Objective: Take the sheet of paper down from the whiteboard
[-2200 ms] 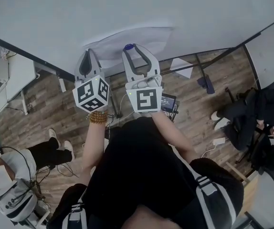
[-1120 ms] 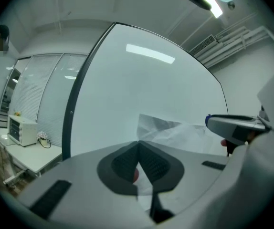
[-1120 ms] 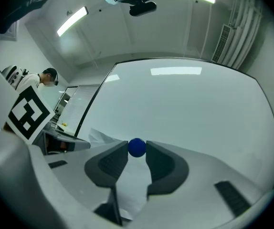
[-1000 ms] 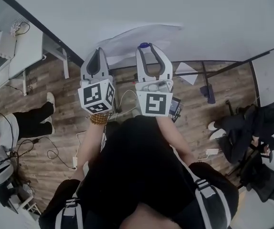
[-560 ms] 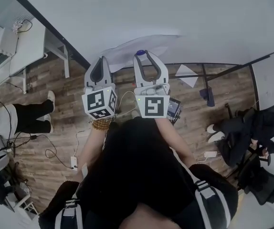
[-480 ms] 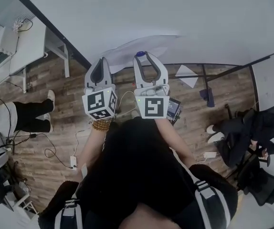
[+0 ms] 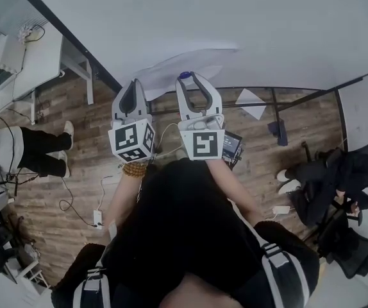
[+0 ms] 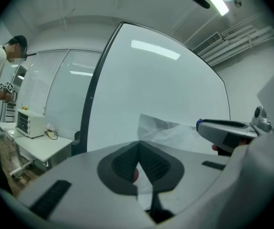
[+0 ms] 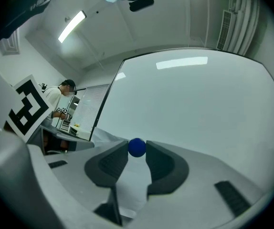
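The left gripper (image 8: 138,146) has its jaws pressed together on the near edge of the sheet of paper (image 8: 171,133). The sheet is creased and spreads away from the pads towards the lower part of the whiteboard (image 8: 165,80). Just beside it, the right gripper (image 9: 137,150) has its jaws set wide, clamped on a round blue magnet (image 9: 137,147), which sits between the two fingertips and touches both. The paper runs under this gripper as well. Whether the magnet touches the board cannot be told. In the head view both grippers point at the foot of the board, side by side, above the wooden floor (image 7: 75,172).
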Demonstrator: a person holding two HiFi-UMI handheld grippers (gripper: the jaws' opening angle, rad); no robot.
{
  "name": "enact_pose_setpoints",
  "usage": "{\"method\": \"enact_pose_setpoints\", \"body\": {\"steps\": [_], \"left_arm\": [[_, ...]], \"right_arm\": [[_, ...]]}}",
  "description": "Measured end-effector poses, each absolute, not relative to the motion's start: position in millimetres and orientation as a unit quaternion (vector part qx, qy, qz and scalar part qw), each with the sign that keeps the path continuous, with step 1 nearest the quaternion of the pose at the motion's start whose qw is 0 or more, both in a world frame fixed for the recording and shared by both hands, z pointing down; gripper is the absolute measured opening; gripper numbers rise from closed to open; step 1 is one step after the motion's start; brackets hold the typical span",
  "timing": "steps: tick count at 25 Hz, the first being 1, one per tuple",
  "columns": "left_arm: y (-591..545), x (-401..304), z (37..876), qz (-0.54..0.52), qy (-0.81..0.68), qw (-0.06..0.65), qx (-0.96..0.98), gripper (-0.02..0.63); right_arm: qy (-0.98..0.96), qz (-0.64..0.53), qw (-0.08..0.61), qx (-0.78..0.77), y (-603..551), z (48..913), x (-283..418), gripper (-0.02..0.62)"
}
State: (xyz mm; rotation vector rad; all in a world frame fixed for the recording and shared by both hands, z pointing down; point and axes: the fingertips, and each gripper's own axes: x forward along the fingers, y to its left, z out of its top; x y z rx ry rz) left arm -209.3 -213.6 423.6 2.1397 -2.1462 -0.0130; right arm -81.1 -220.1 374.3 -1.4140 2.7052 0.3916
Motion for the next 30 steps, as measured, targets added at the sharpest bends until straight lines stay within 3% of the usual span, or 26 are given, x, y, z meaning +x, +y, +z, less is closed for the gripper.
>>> {"method": "enact_pose_setpoints", "body": {"steps": [30], "left_arm": [[-214.1,-216.7,417.7,-0.008,-0.713,0.050,0.699,0.009]], "right_arm": [[0.886,0.116,-0.012,-0.448,-223.9,393.0,-84.1,0.114]]}}
